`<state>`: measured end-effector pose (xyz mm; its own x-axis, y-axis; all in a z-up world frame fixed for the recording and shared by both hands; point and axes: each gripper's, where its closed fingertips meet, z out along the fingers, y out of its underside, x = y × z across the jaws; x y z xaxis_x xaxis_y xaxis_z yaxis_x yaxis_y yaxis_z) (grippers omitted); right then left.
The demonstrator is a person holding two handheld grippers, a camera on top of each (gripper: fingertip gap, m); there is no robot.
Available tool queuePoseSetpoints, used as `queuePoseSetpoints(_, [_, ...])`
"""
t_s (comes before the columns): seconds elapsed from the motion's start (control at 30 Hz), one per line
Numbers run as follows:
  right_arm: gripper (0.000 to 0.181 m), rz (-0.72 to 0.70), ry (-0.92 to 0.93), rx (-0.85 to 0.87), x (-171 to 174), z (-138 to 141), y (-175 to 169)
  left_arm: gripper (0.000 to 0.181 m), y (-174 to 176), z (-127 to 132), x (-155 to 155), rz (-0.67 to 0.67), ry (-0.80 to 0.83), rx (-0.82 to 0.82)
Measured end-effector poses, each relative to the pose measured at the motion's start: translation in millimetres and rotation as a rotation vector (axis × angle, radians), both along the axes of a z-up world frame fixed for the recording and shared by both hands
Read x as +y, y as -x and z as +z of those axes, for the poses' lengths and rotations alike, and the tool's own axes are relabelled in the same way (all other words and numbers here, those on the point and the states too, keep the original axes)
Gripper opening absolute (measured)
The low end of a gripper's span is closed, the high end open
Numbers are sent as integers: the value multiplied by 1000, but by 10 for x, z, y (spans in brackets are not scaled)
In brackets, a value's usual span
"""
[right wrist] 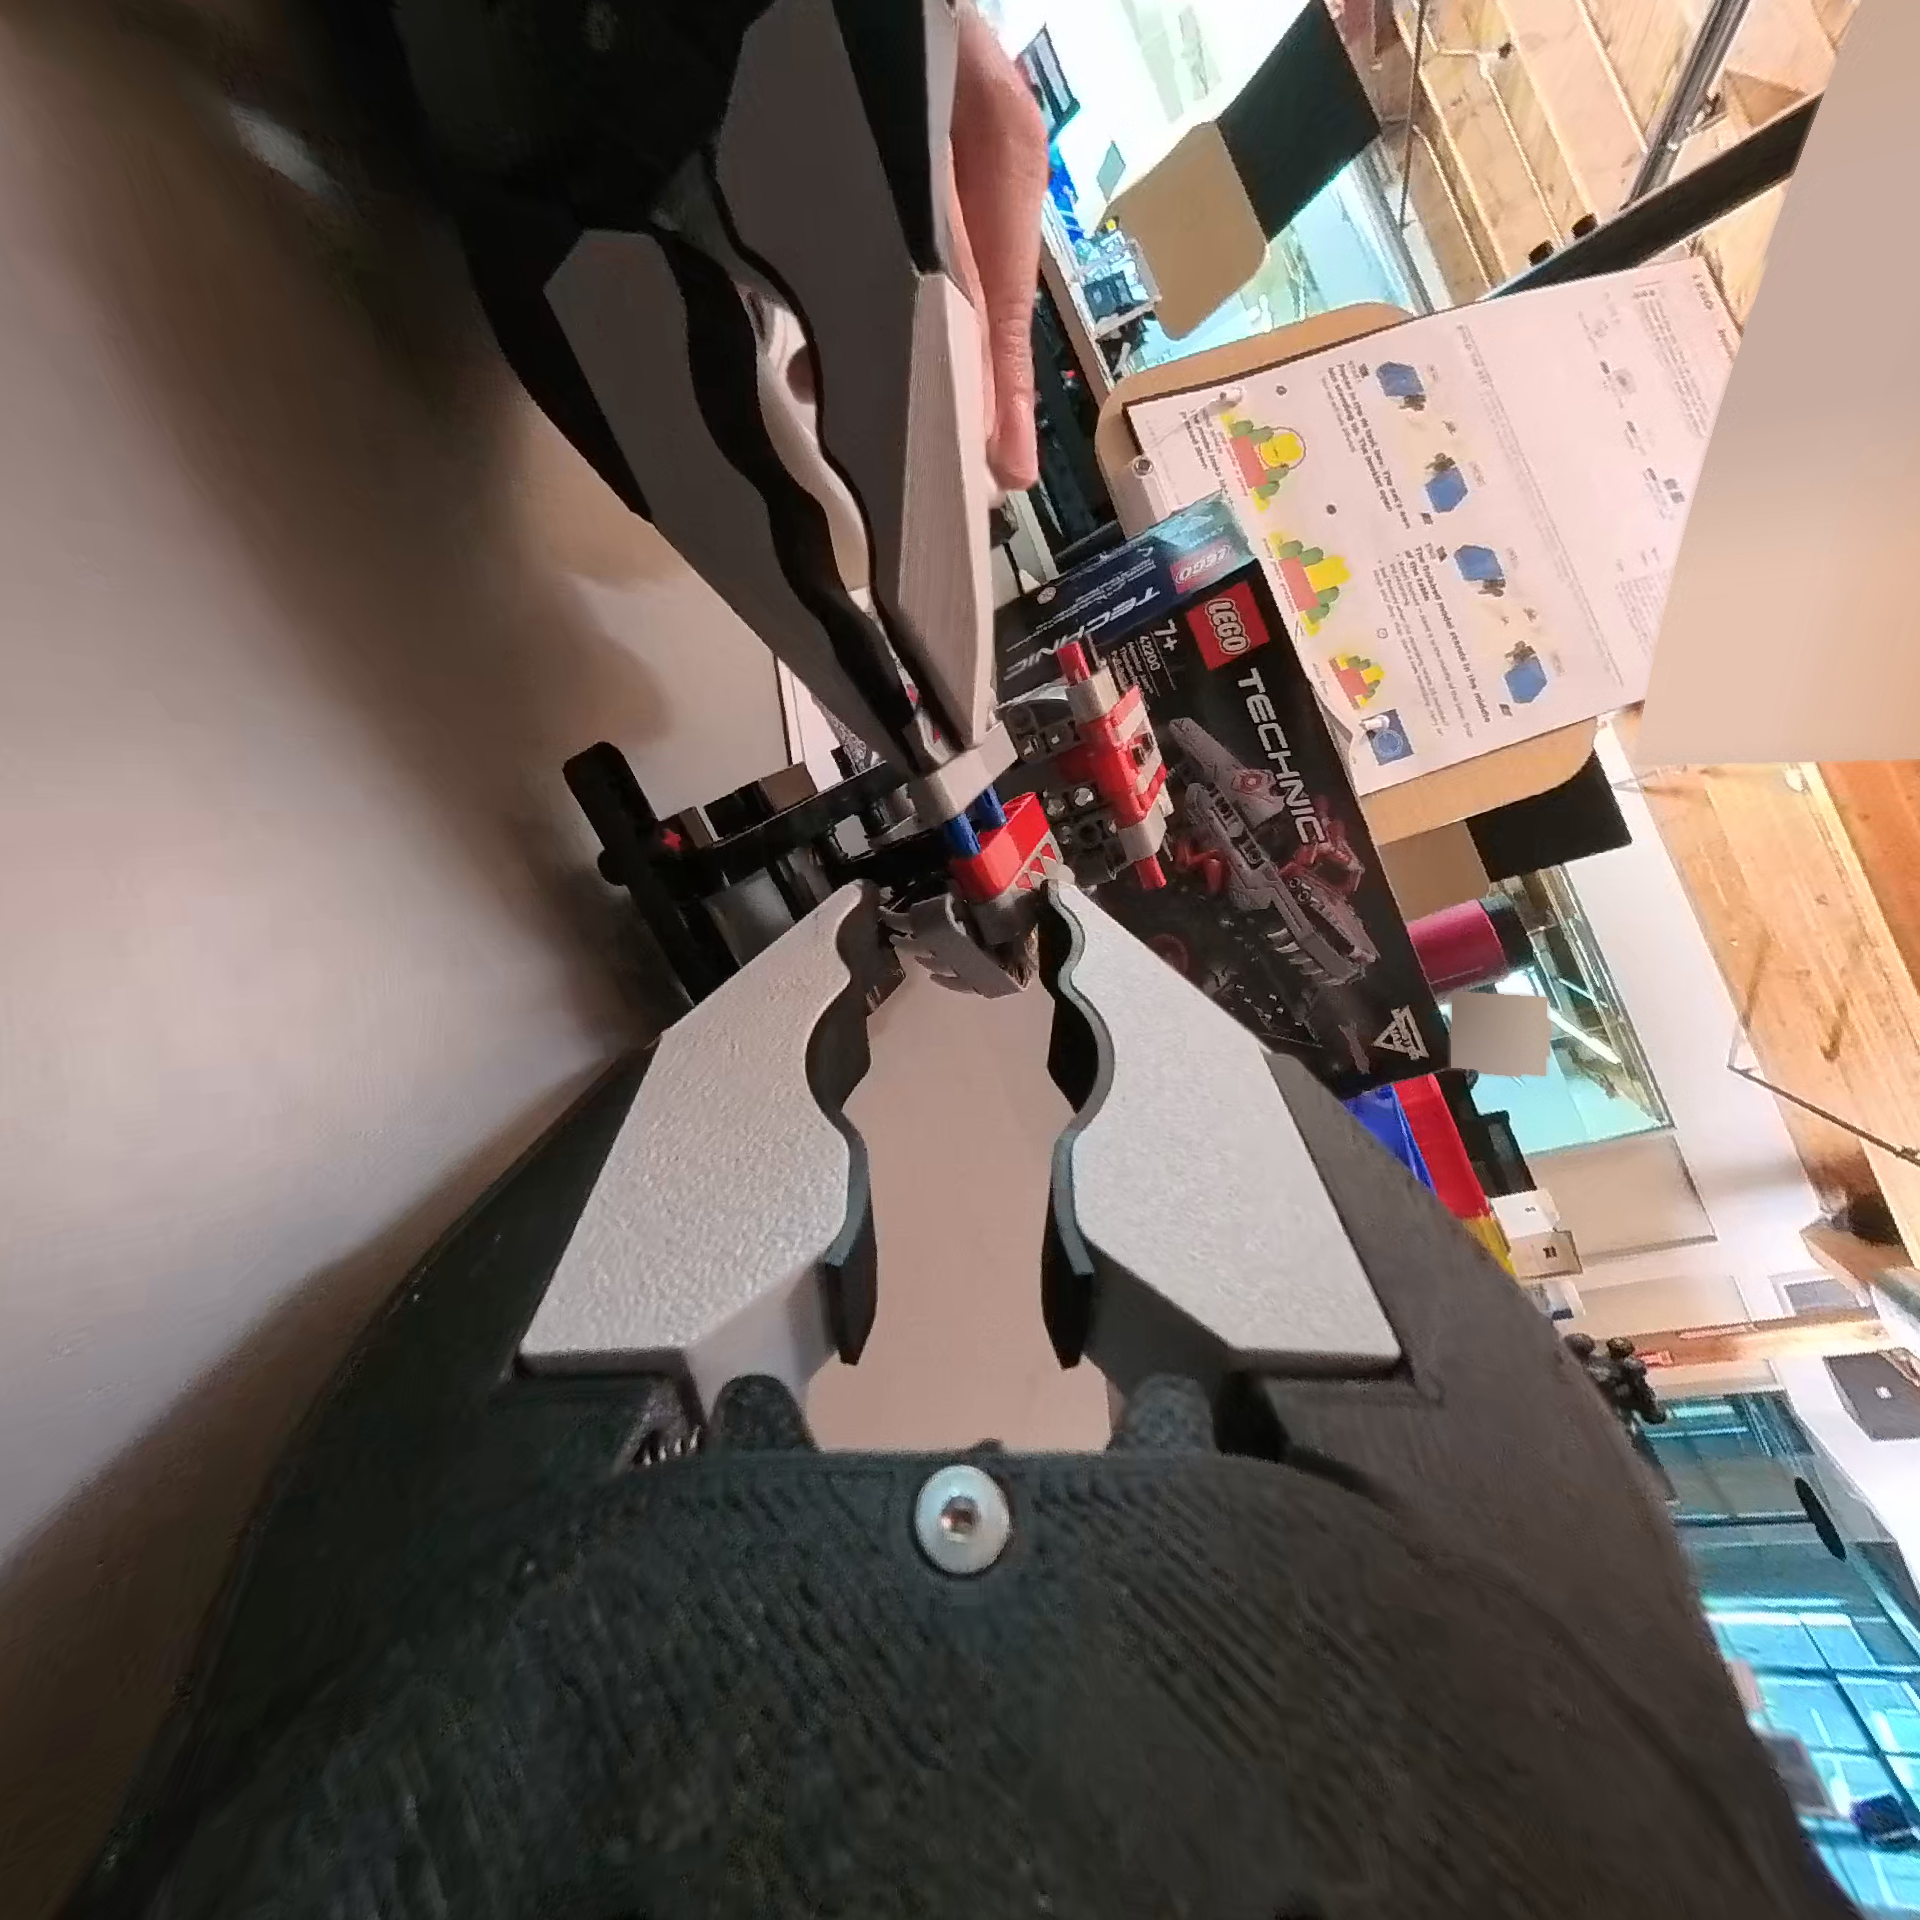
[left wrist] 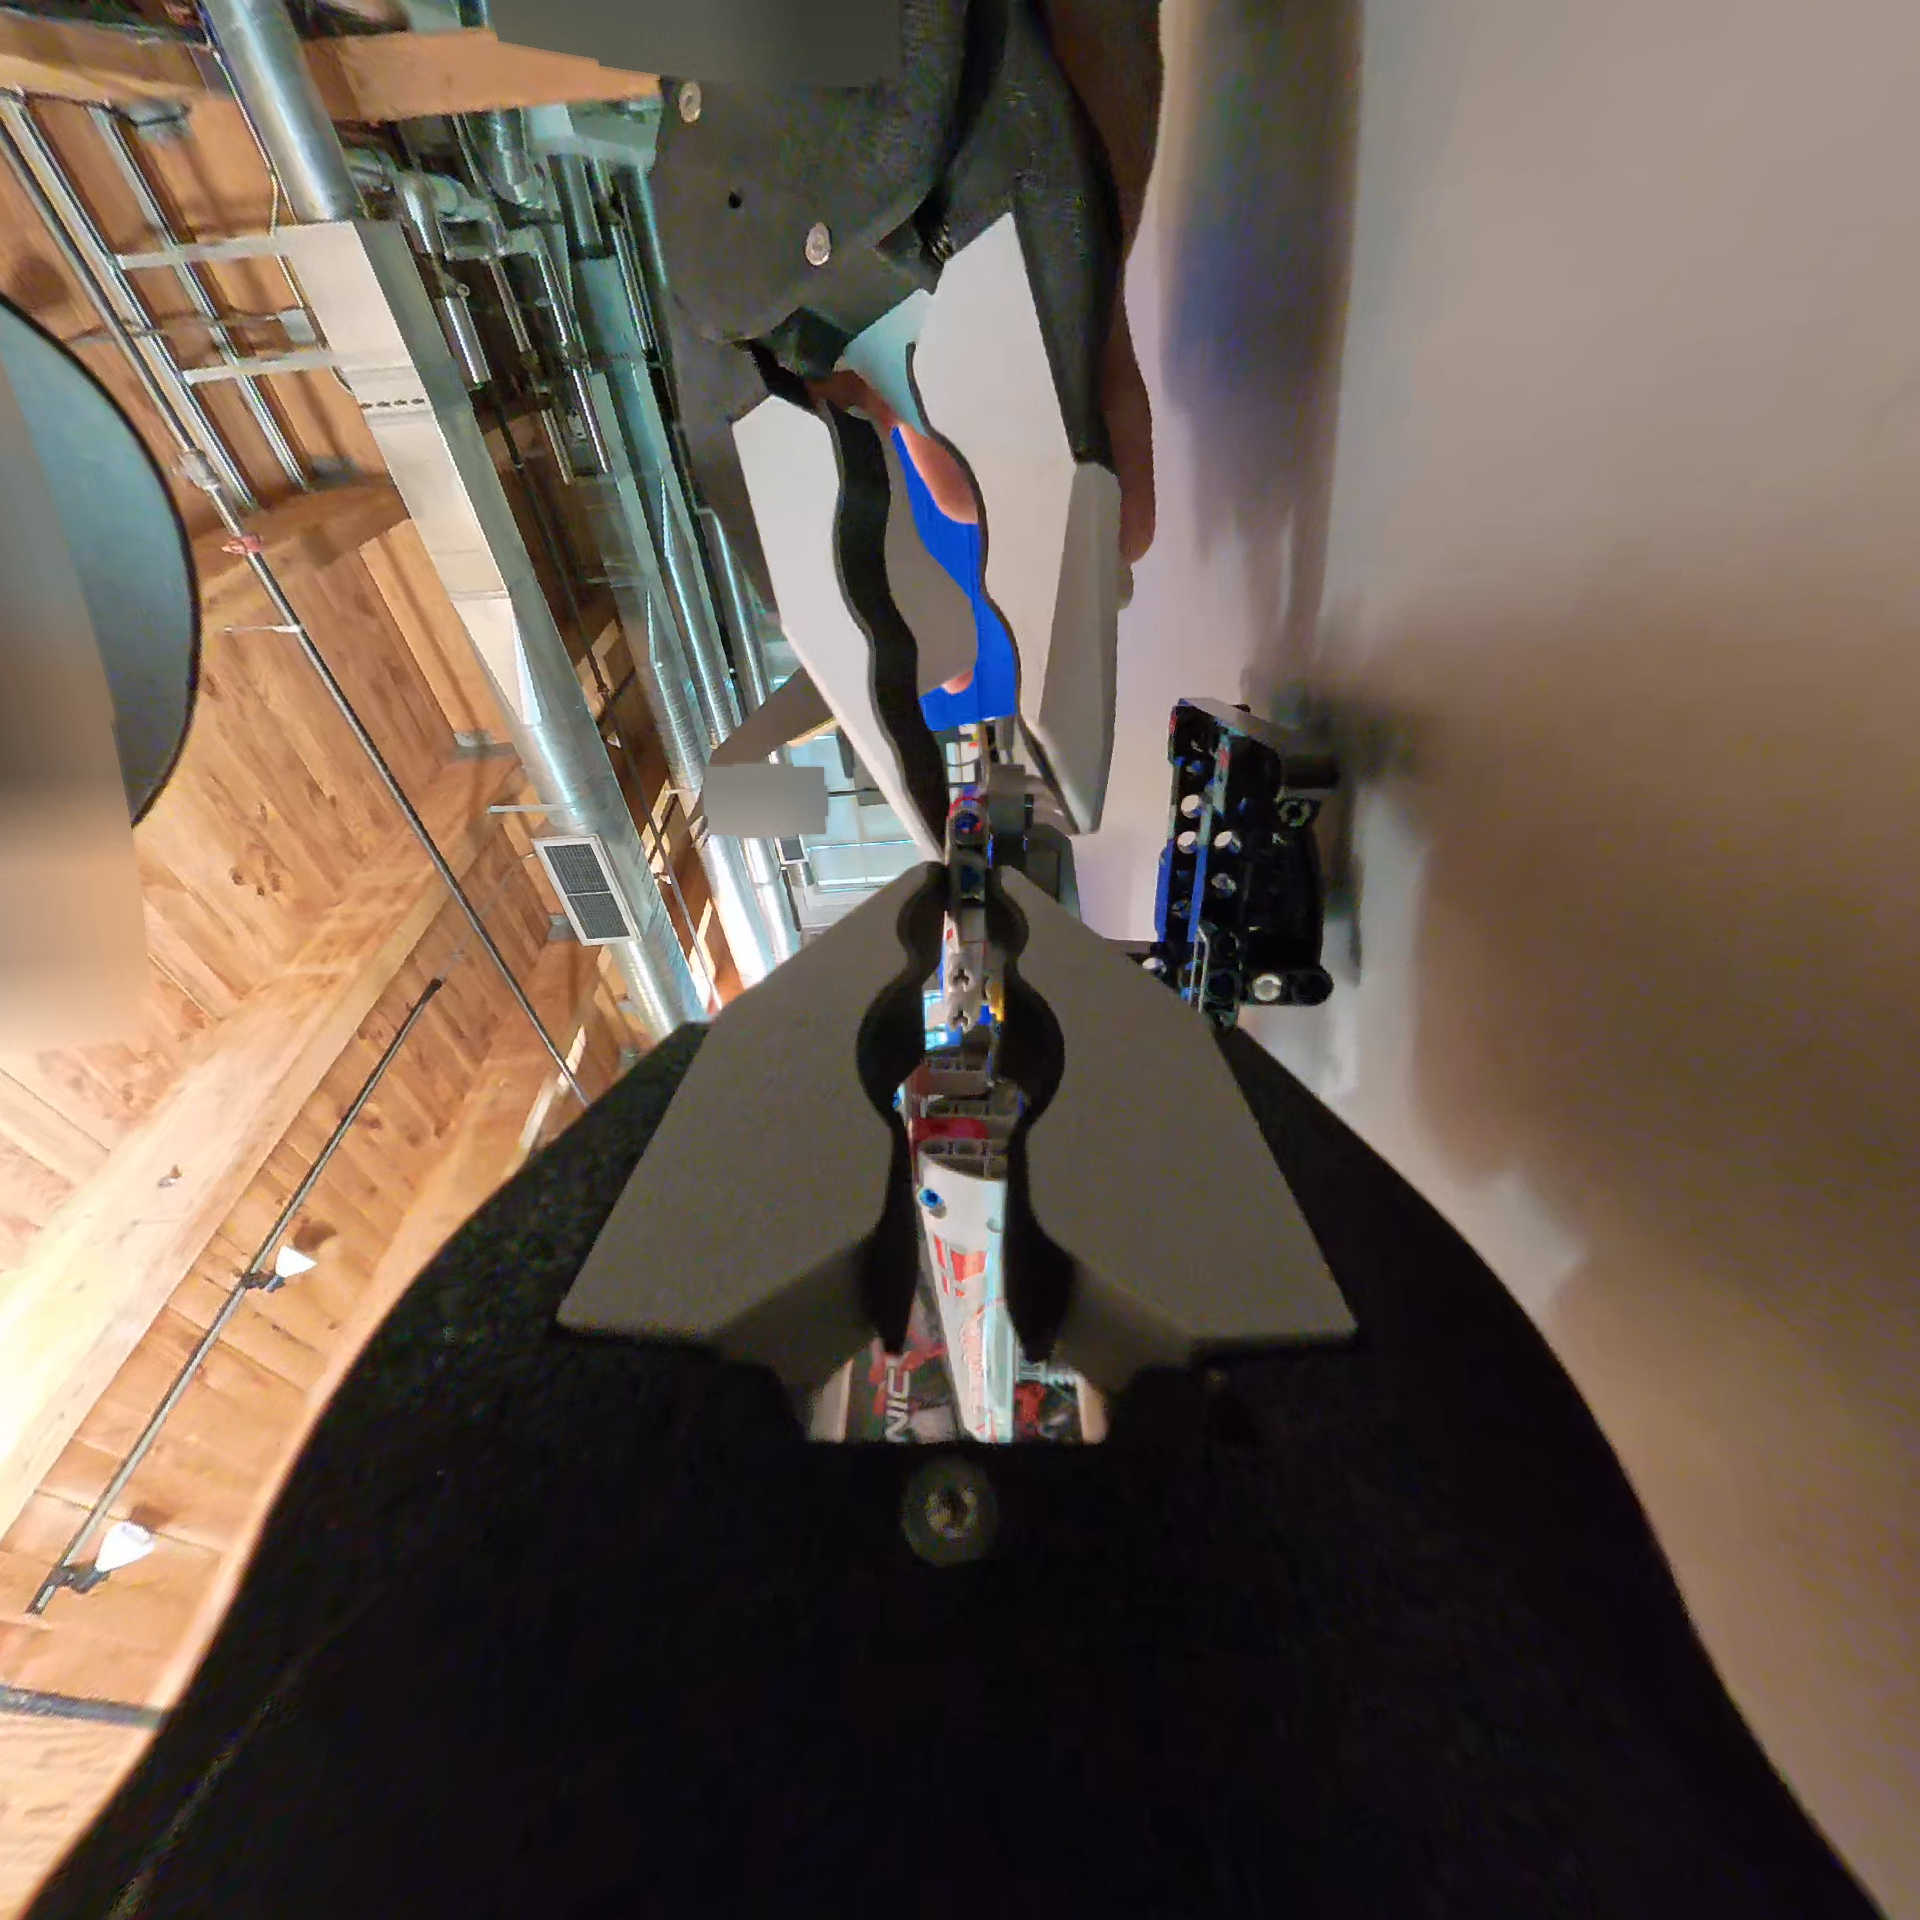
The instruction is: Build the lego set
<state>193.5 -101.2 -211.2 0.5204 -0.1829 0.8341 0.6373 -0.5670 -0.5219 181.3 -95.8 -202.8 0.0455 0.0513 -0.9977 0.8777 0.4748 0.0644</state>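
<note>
Red, white and grey bricks make up the small lego model (left wrist: 966, 1226), held up in the air between the two grippers. The left gripper (left wrist: 968, 894) has its fingers closed tight on the white part of the model. The right gripper (right wrist: 961, 914) comes from the other side, and its fingers pinch the grey part with teeth at the model's end. A black lego frame (left wrist: 1247, 862) with lots of holes sits on the pale table (left wrist: 1610, 935), near the model but not touching it. Behind stands a black box (right wrist: 1278, 831) with a red logo, white letters and a picture of a toothy truck. A white sheet (right wrist: 1507, 499) with brick pictures and small print hangs behind it.
</note>
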Motion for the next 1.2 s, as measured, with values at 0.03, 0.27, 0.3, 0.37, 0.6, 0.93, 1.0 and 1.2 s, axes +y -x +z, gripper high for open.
queuePoseSetpoints(0.03, [28, -5, -9, 5, 3, -4, -9, 4, -1, 1, 3, 0, 9, 18])
queuePoseSetpoints(0.27, [27, -35, 22, -10, -1, 7, -28, 4, -36, 11, -1, 8, 50, 108])
queuePoseSetpoints(0.3, [27, -38, 22, -14, 7, 8, -20, 4, -36, 8, 3, 14, 40, 67])
queuePoseSetpoints(0.37, [27, -54, 37, -38, 27, 6, -13, 4, -34, -8, 8, 37, -2, -32])
queuePoseSetpoints(0.6, [26, -87, 22, -38, 97, 45, 10, 4, -53, -22, 4, 62, 1, -23])
queuePoseSetpoints(0.93, [25, -107, 23, -51, 169, 78, 45, 4, -77, -24, 15, 91, -44, -129])
queuePoseSetpoints(1.0, [25, -109, 23, -53, 180, 77, 47, 5, -77, -25, 19, 94, -55, -174])
queuePoseSetpoints(1.2, [24, -122, 5, -43, 184, 86, 40, 4, -111, -8, 24, 107, 44, 104])
